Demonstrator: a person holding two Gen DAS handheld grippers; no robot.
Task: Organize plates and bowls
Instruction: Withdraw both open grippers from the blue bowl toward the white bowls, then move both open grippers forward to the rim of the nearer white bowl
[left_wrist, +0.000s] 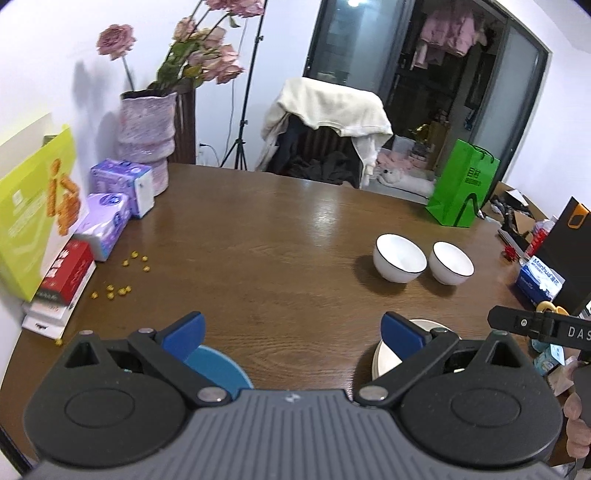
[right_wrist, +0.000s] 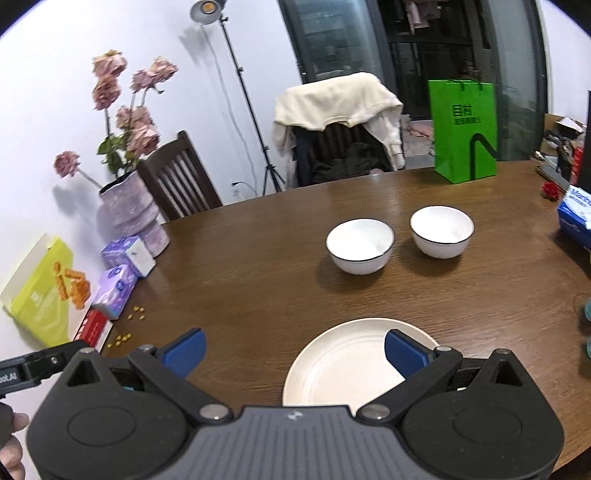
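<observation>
We hold both tongs, left (left_wrist: 291, 332) and right (right_wrist: 293, 350), spread wide and empty. The two bowls (right_wrist: 360, 245) sit apart beyond the cream plate (right_wrist: 343, 365), so neither is stacked yet.

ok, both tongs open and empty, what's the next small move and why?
Probably ease the right tongs forward and down so they straddle the near rim of the cream plate. It lies right below them, closer than the two white bowls, and nothing is held. The left tongs hover open near the blue plate.
</observation>
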